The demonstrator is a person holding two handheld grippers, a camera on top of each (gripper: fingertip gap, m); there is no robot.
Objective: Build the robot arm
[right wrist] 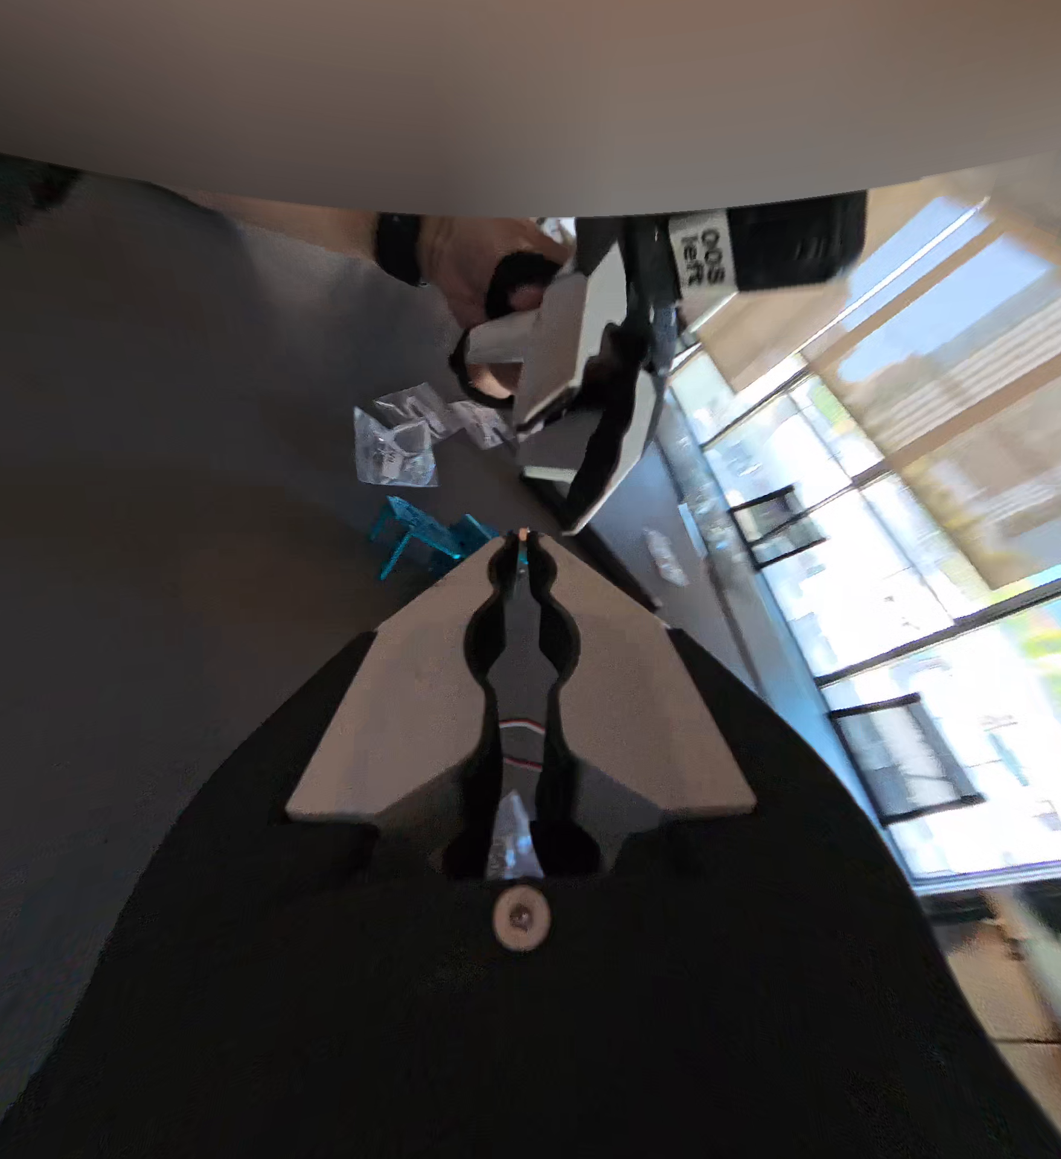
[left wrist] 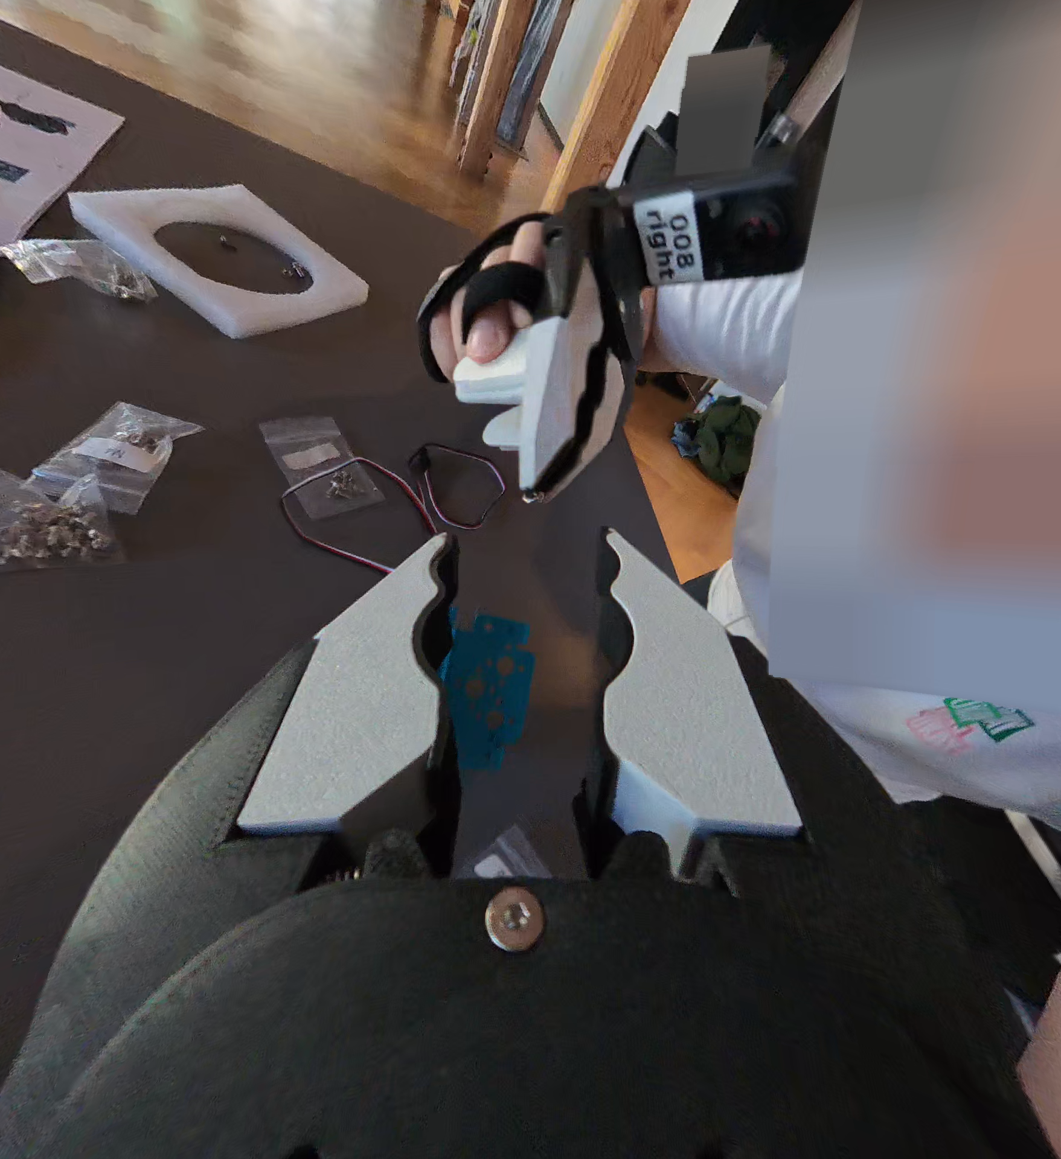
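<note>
My left gripper [left wrist: 528,542] is open and empty, hovering over a dark table [left wrist: 170,658]. A blue perforated metal bracket [left wrist: 487,690] lies on the table right beneath the gap between its fingers. My right gripper [right wrist: 522,539] is shut on a small metal screw [right wrist: 522,535] pinched at its very tips. It also shows in the left wrist view [left wrist: 534,492], held tip-down just beyond my left fingertips. In the right wrist view the blue bracket [right wrist: 427,539] lies just left of the tips, and the open left gripper [right wrist: 553,502] hangs above them.
Several clear bags of small hardware [left wrist: 120,439] [left wrist: 327,467] [left wrist: 44,527] lie on the left. A red-black wire loop [left wrist: 452,489], a white foam frame [left wrist: 220,257] and a printed sheet [left wrist: 0,144] lie farther off. The table's edge [left wrist: 659,552] runs close on the right. Both grippers' tips are close together, under 4 cm apart.
</note>
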